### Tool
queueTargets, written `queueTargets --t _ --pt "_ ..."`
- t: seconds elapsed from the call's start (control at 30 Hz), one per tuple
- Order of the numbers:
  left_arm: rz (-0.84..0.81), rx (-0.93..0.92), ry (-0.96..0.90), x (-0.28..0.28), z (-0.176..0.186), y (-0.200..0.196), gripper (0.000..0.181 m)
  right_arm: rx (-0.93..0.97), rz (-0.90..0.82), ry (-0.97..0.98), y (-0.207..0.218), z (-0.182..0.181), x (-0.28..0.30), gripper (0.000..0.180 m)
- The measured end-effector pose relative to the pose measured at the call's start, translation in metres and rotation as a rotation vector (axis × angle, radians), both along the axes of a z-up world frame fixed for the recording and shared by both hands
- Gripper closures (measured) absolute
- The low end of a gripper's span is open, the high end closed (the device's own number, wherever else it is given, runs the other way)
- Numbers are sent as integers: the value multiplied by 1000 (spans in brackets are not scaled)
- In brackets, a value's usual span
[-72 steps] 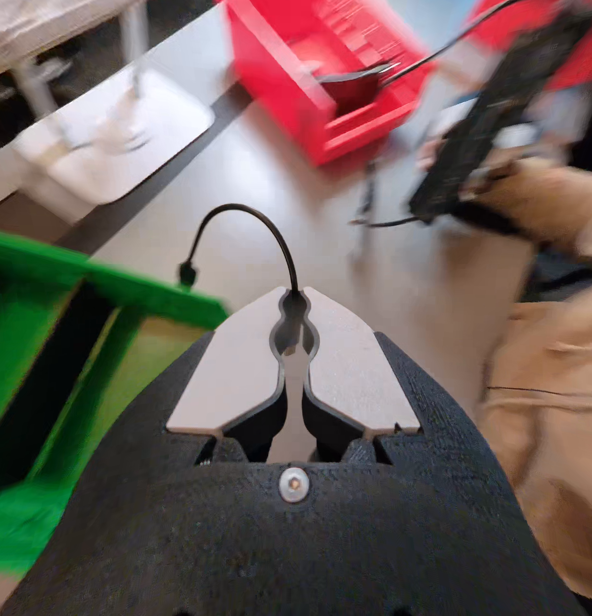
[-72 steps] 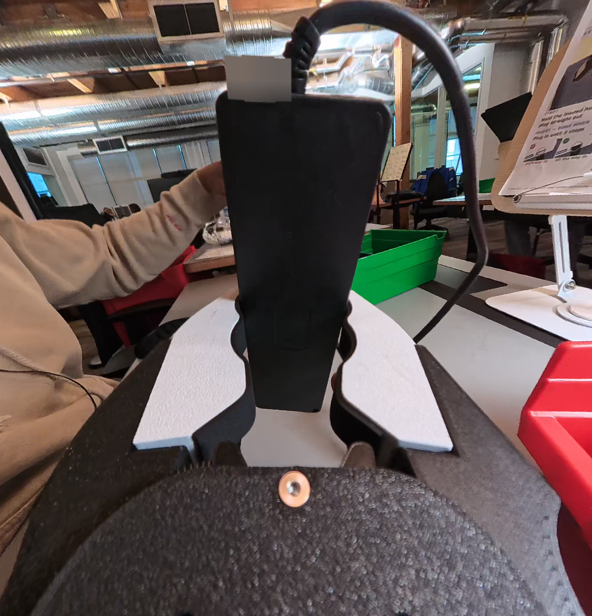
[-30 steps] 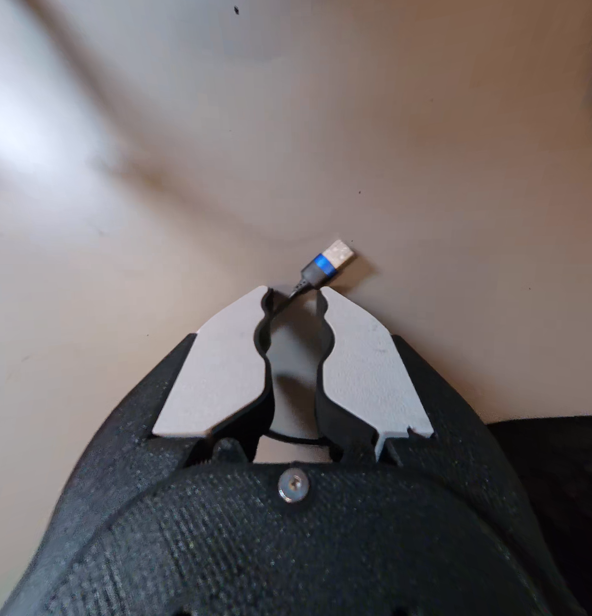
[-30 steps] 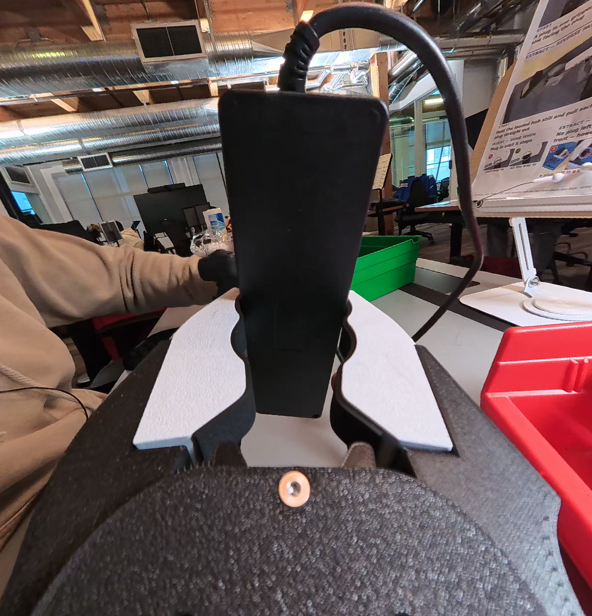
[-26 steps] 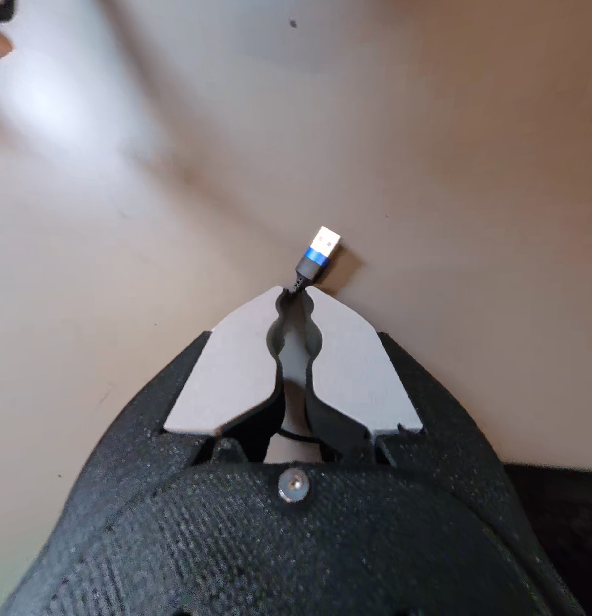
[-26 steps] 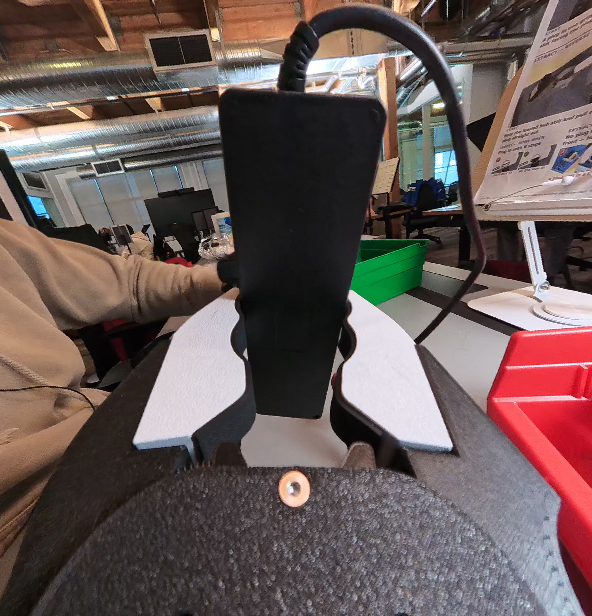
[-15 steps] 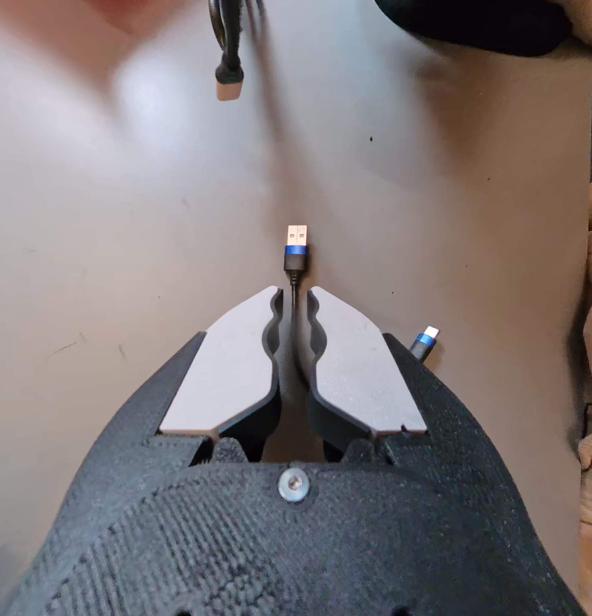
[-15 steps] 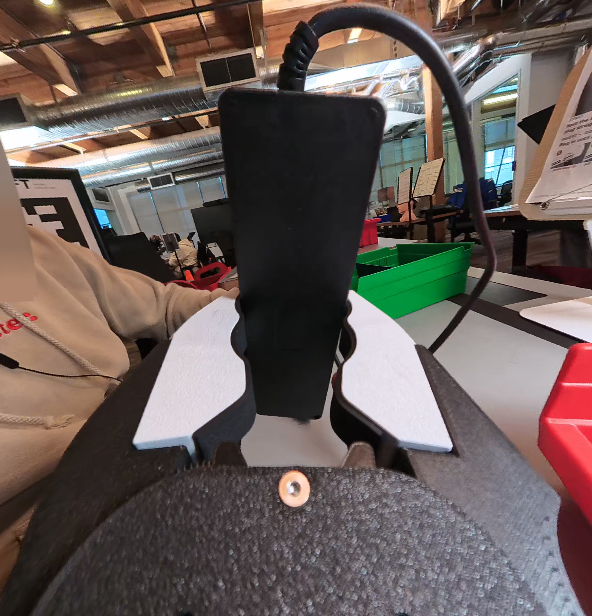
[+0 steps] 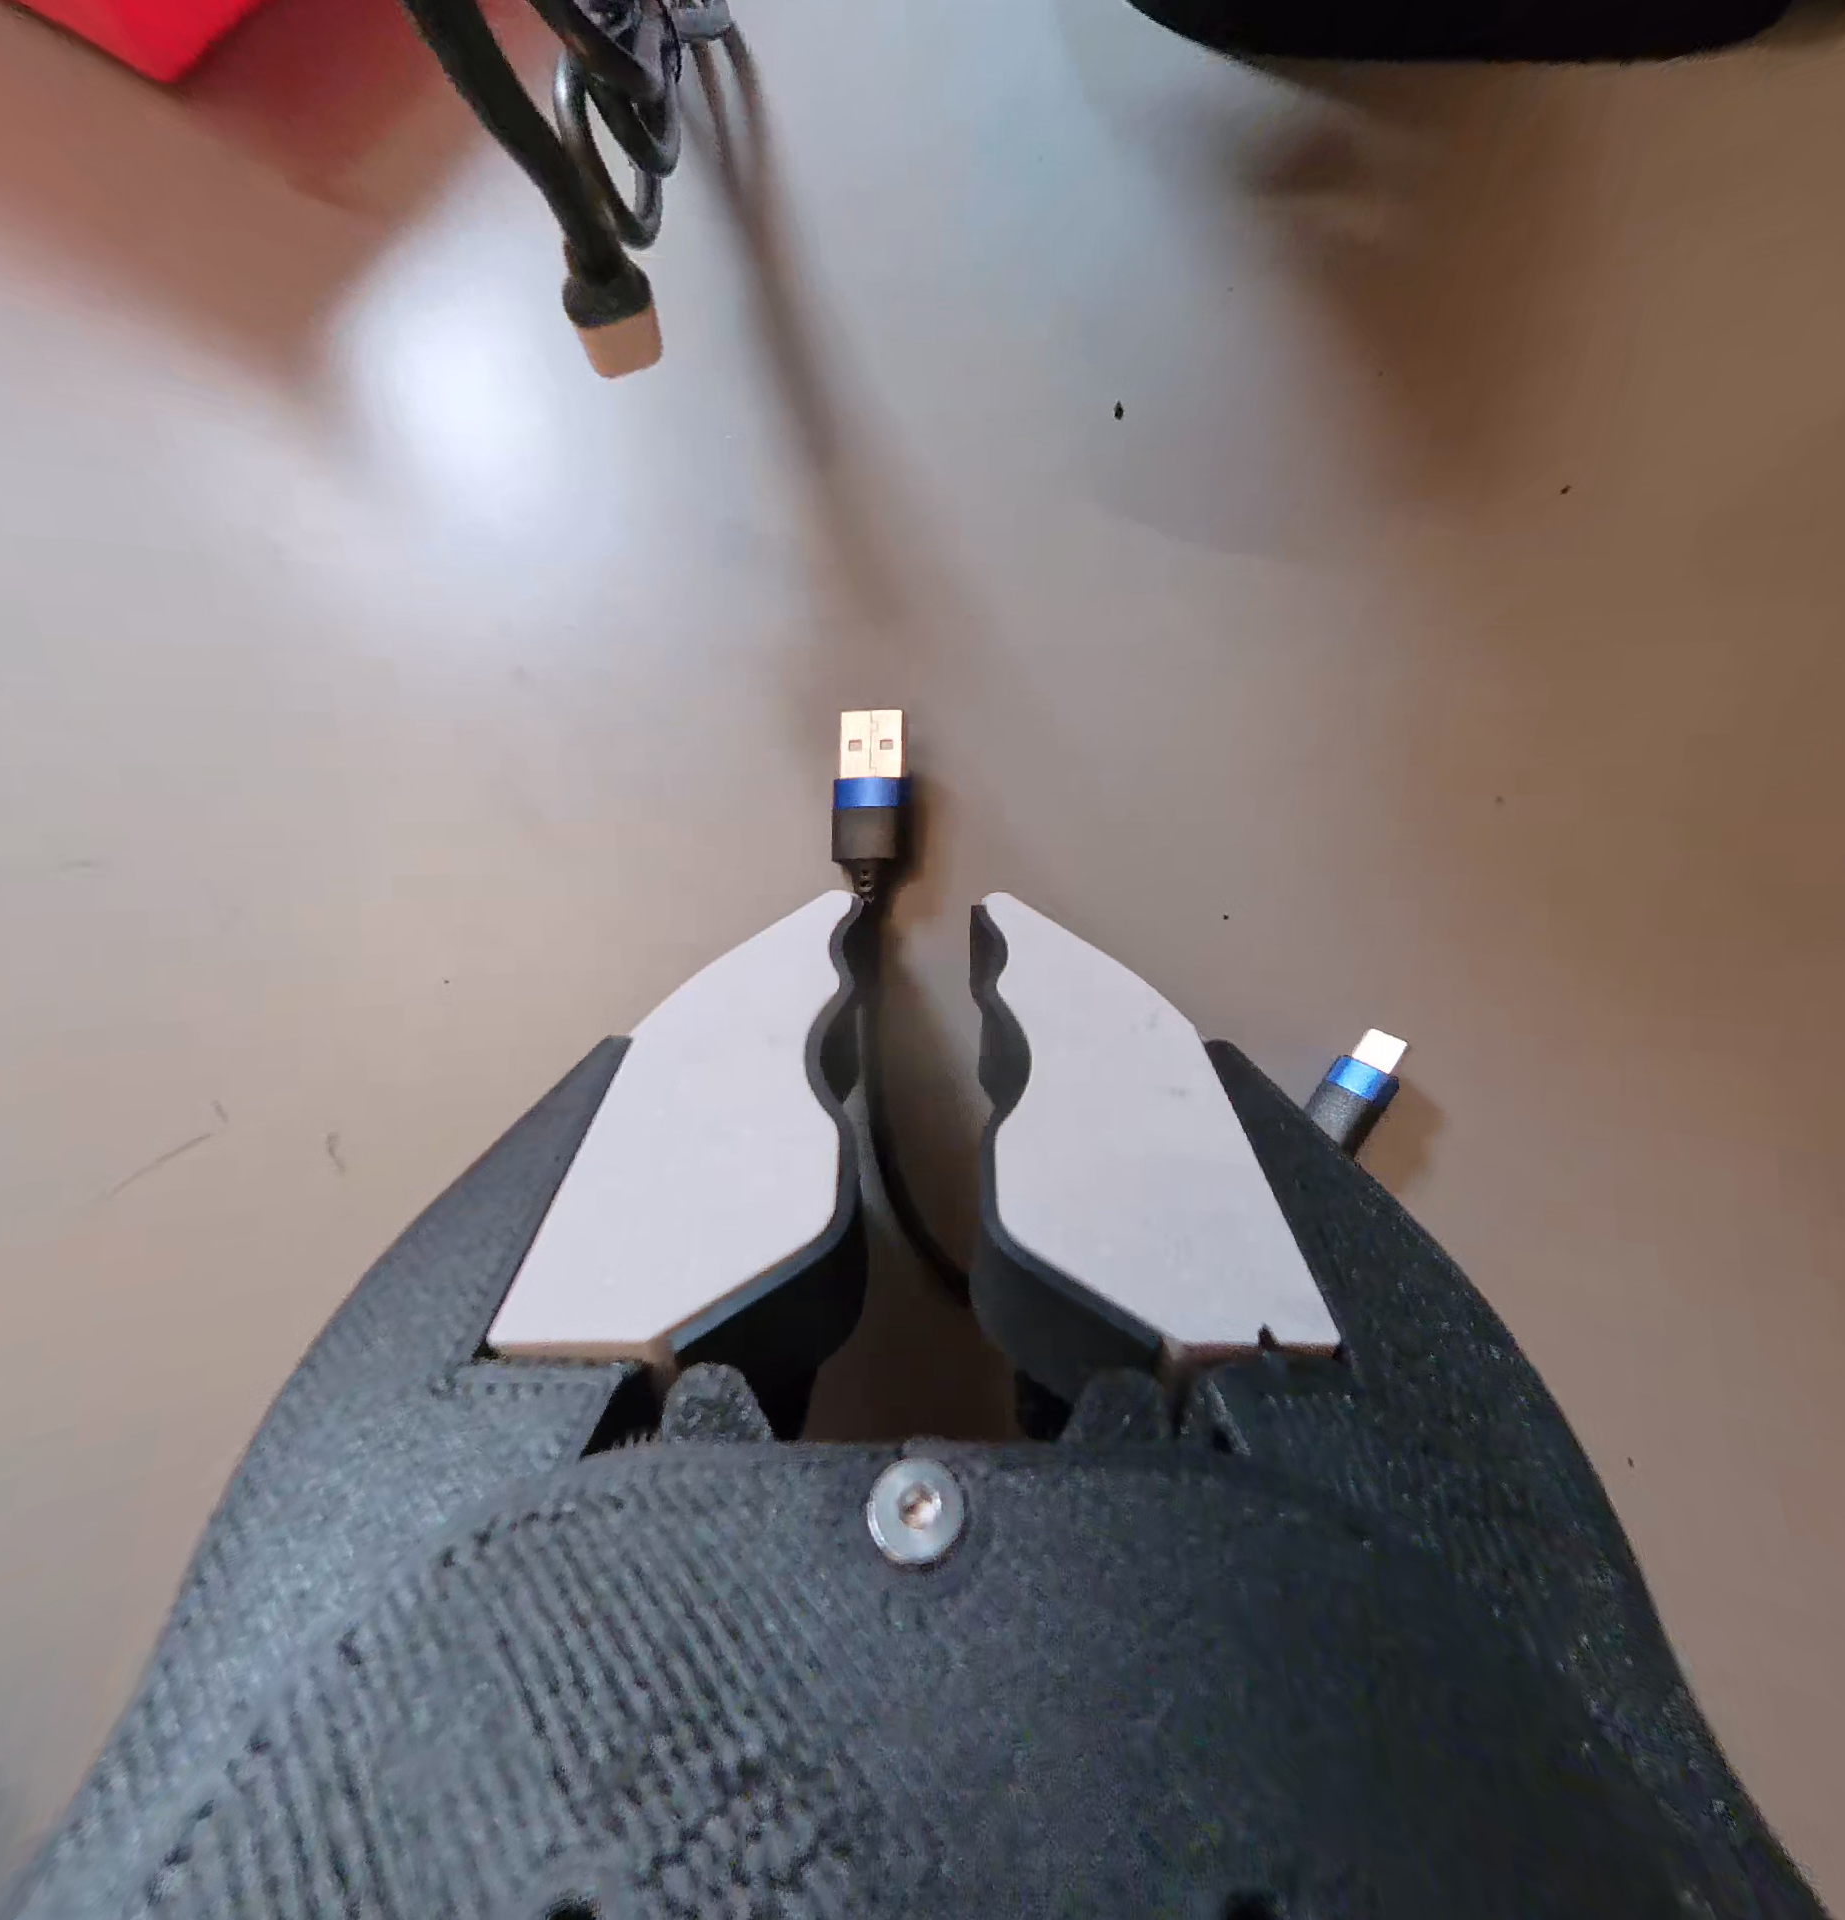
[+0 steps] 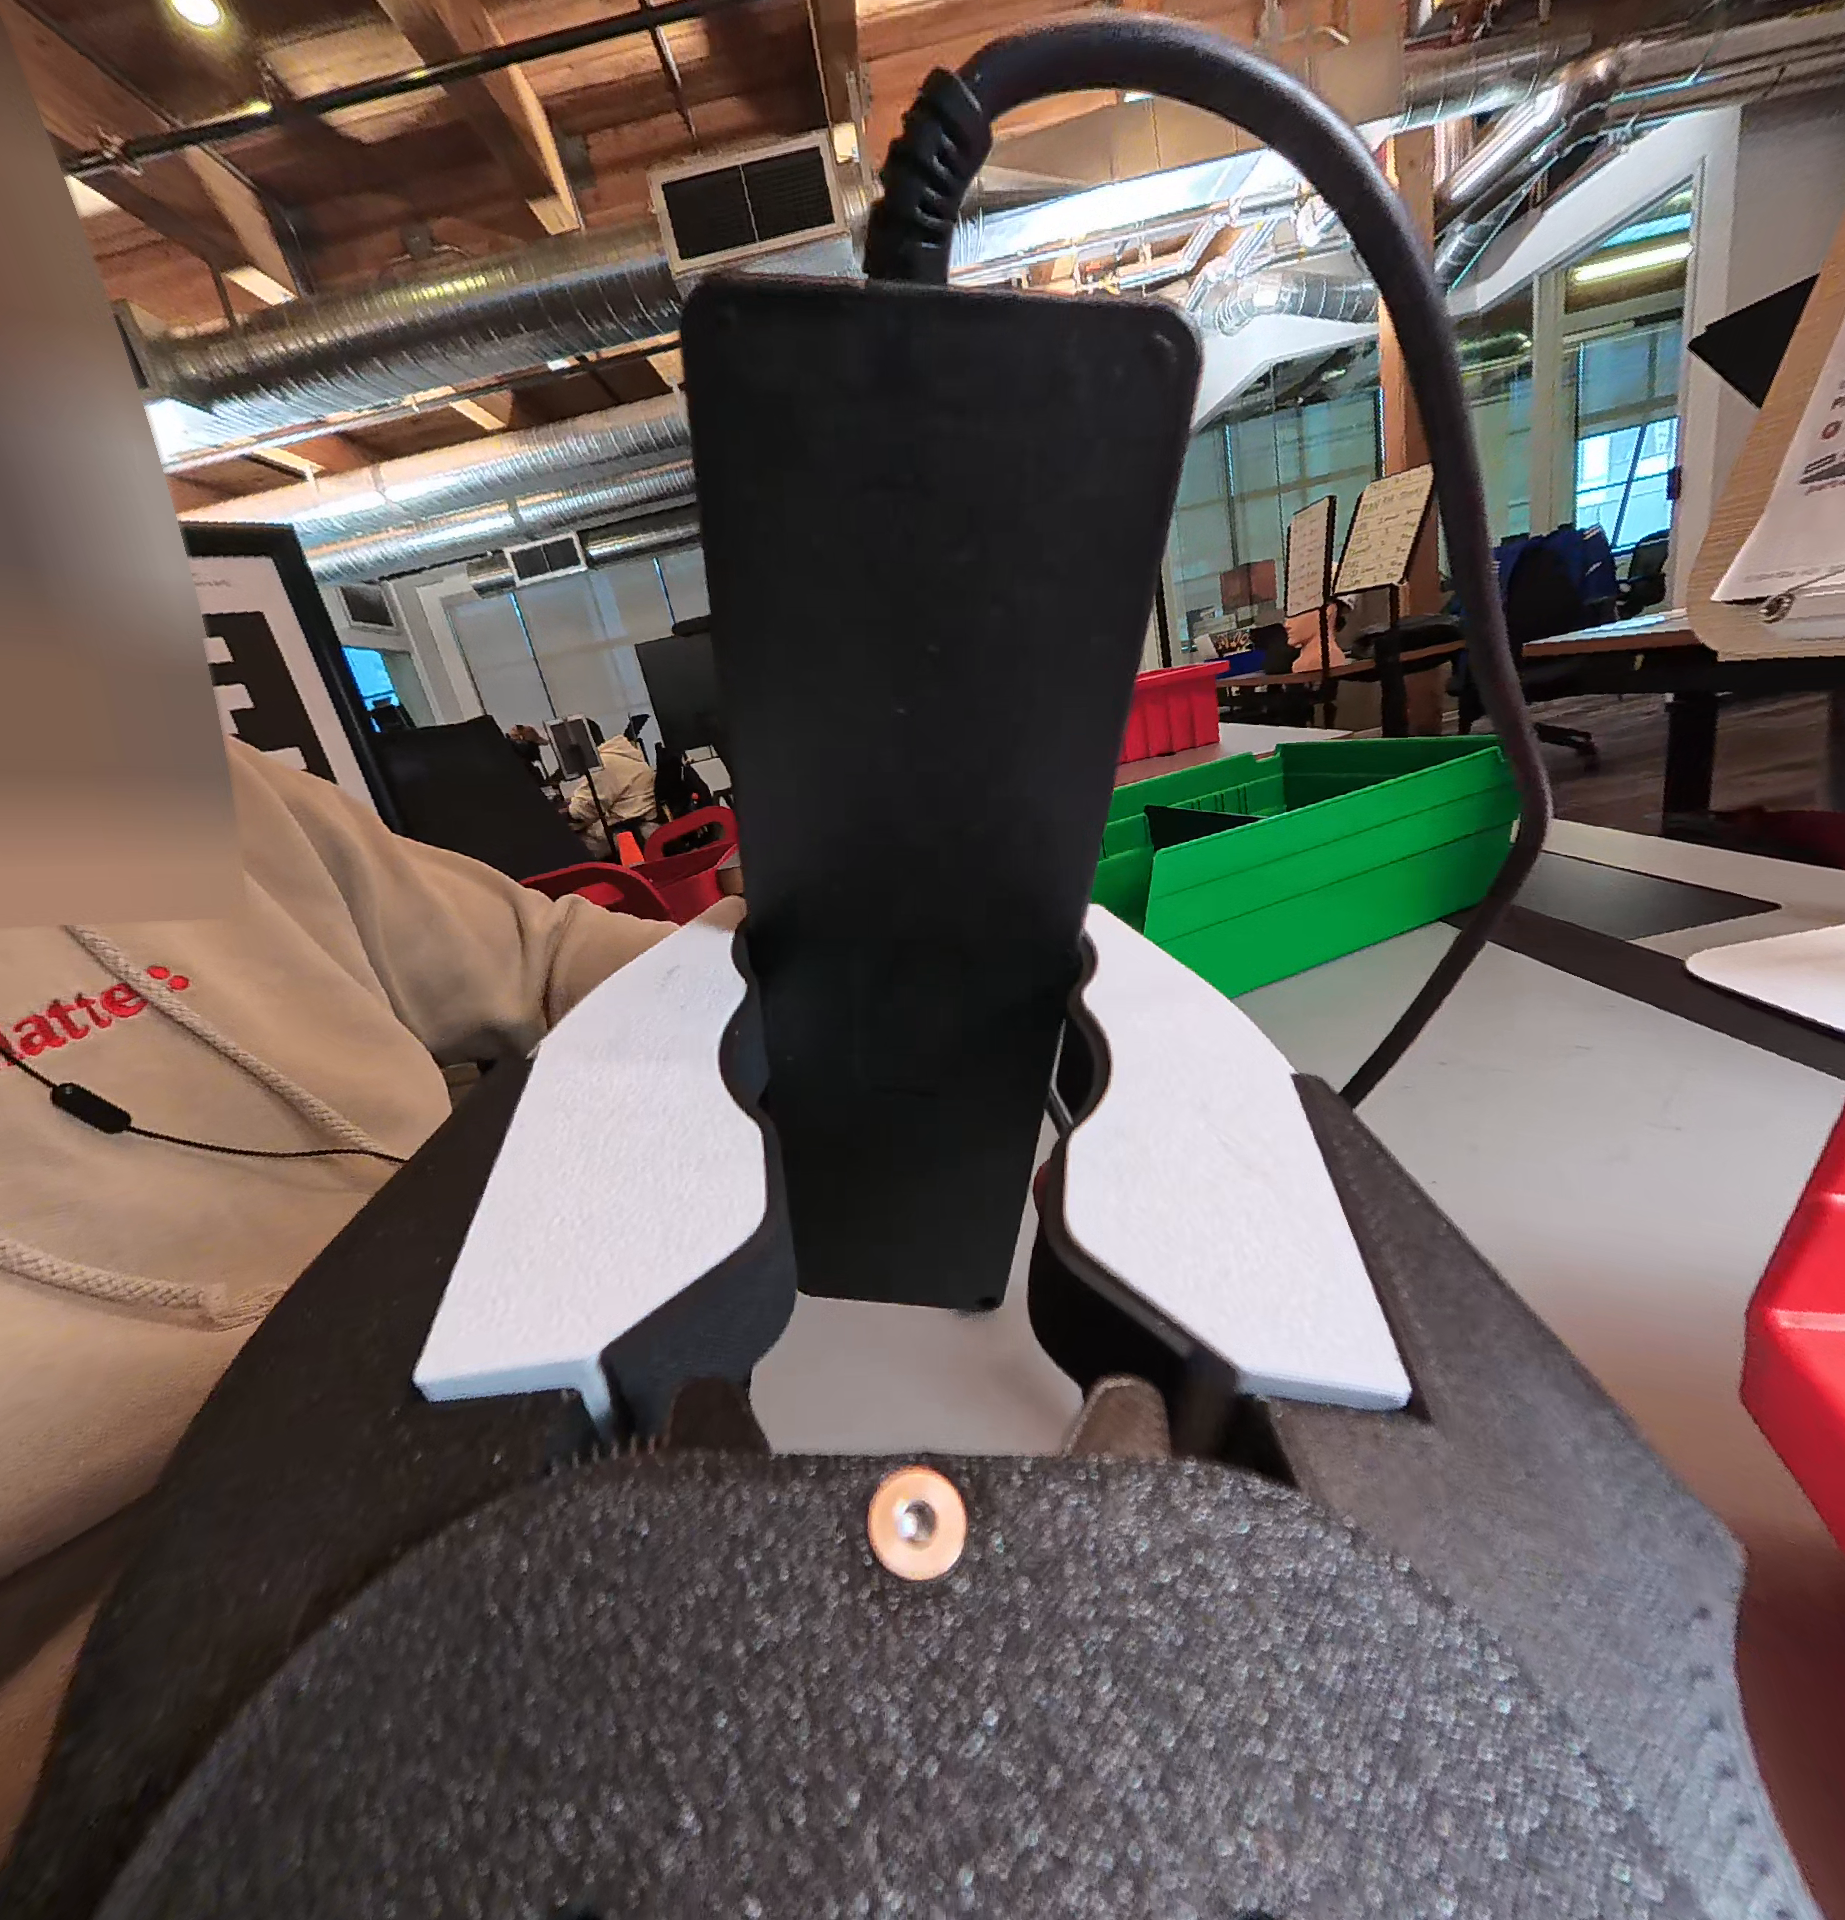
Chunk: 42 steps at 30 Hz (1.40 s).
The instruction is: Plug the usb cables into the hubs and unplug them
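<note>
On the desk [image 9: 274,831], at twelve o'clock of the parted left gripper [image 9: 916,914], lies the plug [image 9: 872,781], while the right gripper [image 10: 913,940], clamped on the hub [image 10: 928,727], risks misalignment if tilted.

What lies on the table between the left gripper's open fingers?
A thin black cable runs up the gap of the left gripper to a blue-ringed USB-A plug lying on the table. The gripper body covers the cable's lower run.

One black hub [image 10: 939,727], one green bin [image 10: 1313,842], and perhaps three cable plugs [image 9: 871,774] [image 9: 1359,1081] [image 9: 617,332].
</note>
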State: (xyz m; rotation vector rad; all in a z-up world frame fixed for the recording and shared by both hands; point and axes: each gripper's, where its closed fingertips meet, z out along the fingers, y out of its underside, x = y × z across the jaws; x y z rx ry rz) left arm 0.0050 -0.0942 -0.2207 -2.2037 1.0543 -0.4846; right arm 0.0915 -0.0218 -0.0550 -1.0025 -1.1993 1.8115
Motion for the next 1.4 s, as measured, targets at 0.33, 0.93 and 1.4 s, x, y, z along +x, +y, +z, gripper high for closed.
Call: queueTargets --t 0.33,0.93,1.4 --pt "28 89 95 -8 -1 10 178 6 -13 -7 1 1 0 126" --pt "-424 24 43 30 20 -77 171 -1 -45 -2 8 3 2 126" --pt "273 -182 -417 -40 38 -1 160 -6 -53 4 9 4 3 125"
